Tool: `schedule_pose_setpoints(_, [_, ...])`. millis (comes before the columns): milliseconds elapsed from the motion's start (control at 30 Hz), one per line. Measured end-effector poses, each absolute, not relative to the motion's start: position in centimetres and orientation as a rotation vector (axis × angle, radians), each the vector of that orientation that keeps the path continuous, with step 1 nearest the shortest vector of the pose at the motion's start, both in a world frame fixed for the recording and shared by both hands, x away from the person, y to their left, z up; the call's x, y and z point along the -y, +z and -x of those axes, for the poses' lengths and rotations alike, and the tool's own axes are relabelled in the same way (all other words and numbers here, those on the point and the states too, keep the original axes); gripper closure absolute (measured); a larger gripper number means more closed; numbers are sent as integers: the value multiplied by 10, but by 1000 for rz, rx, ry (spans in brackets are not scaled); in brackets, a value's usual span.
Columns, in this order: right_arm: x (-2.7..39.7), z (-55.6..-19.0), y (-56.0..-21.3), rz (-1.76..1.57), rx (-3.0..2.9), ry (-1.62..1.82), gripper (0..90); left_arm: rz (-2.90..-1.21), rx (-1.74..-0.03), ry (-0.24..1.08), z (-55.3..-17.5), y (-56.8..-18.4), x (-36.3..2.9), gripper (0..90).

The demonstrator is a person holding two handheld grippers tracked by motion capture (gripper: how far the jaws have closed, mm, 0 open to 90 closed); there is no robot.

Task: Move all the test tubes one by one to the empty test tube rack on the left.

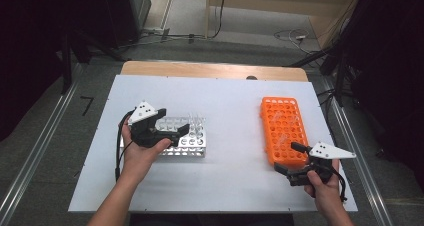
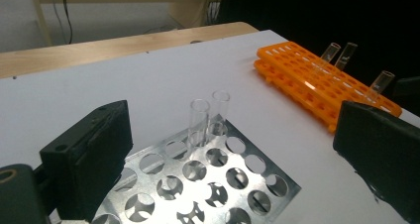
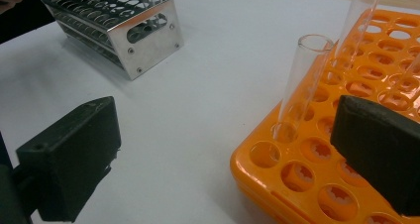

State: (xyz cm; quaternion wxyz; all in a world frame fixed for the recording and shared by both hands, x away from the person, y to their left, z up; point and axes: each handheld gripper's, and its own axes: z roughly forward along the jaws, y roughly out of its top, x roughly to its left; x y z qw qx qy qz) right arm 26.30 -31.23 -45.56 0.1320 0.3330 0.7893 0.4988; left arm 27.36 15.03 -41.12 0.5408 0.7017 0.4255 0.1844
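From above, the white table carried a metal rack on the left and an orange rack on the right, well apart. The left gripper hovered over the metal rack with its jaws spread and nothing between them. The right gripper sat at the near end of the orange rack, jaws likewise apart and empty. The work in hand looked to me like moving glass tubes from one rack to the other.

Along the left gripper's jaws, two clear tubes stood upright side by side in the metal rack, with most holes around them bare. Three more tubes stood in the orange rack farther off.

From the right gripper's camera, the nearest tube stood in a hole near the corner of the orange rack, just ahead of the wide-open jaws and closer to the right-hand one. A second tube rose just behind it (easy to knock, I thought). To do this well, I judged the gripper should shift so the tube sat centred between the jaws, close gently around its upper half, and lift straight up before swinging away.
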Motion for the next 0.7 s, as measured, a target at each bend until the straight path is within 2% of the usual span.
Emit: schedule_pose_setpoints(700, [317, -269, -452, -991, -2254, 1443, 0, -1659, -926, 446, -229, -422, -148, 0])
